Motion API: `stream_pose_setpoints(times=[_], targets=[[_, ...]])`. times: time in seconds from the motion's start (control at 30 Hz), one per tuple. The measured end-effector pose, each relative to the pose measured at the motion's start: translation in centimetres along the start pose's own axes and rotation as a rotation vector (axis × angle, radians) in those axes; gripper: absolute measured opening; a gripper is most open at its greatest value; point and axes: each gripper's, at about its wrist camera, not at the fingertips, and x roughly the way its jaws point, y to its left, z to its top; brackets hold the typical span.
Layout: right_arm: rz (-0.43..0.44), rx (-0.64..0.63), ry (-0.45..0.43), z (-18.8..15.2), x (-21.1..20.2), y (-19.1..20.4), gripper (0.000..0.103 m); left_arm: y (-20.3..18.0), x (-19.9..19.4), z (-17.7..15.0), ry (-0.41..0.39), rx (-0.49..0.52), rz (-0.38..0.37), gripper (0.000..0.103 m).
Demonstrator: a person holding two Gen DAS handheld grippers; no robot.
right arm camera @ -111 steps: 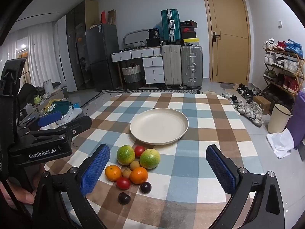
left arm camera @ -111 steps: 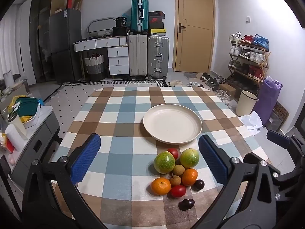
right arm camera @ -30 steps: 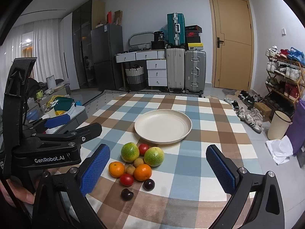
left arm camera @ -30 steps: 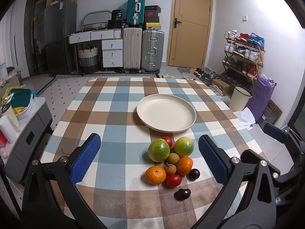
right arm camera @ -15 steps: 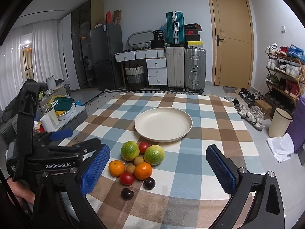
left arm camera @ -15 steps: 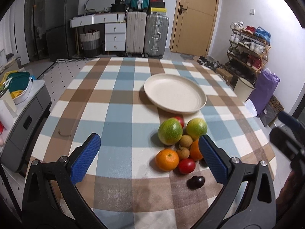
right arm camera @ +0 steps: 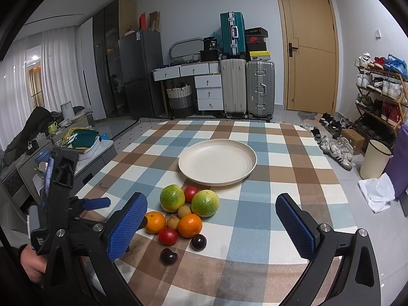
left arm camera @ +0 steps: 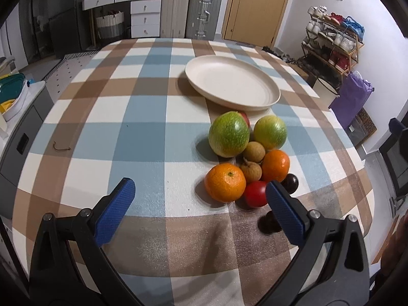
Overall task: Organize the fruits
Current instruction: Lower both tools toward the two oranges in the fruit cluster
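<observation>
A pile of fruit lies on the checked tablecloth just in front of an empty cream plate. It holds two green fruits, two oranges, two brown longans, red tomatoes and dark plums. My left gripper is open, low over the table, close to the near orange and tomato. My right gripper is open and empty, above the near right of the pile. The left gripper also shows at the left of the right wrist view.
A small brown stem lies on the cloth at the left. A low cabinet with containers stands left of the table. Suitcases, drawers and a door are at the back; a shoe rack, a bin and a purple bag stand at the right.
My left gripper has dropped and moved forward toward the fruit pile, which now looks much larger. The right gripper has hardly moved. No fruit has moved.
</observation>
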Motion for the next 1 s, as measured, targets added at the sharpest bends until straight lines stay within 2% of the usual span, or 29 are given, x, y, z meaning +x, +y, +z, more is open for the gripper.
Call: stream_pose_setpoints(times=[0.23, 0.4, 0.57, 0.63, 0.73, 0.93, 1.0], targets=[[0.002, -0.002, 0.007, -0.2, 0.2, -0.1, 0.103, 0.7, 2.2, 0.1, 0.044, -0.023, -0.031, 0.090], [0.003, -0.001, 0.009, -0.2, 0.3, -0.2, 0.103, 0.9, 3.4, 0.2, 0.070, -0.038, -0.094, 0.082], [0.008, 0.000, 0.020, -0.4, 0.8, -0.2, 0.103, 1.1, 4.6, 0.5, 0.090, -0.058, -0.163, 0.064], [0.013, 0.005, 0.026, -0.6, 1.0, -0.4, 0.103, 1.3, 4.8, 0.5, 0.094, -0.076, -0.184, 0.062], [0.019, 0.017, 0.040, -0.8, 1.3, -0.7, 0.103, 1.7, 5.1, 0.7, 0.106, -0.100, -0.234, 0.052], [0.036, 0.044, 0.078, -1.4, 2.3, -1.1, 0.103, 2.0, 5.0, 0.0, 0.102, -0.120, -0.294, 0.048], [0.058, 0.058, 0.088, -1.6, 2.7, -1.4, 0.103, 2.1, 5.0, 0.0, 0.100, -0.125, -0.311, 0.042]])
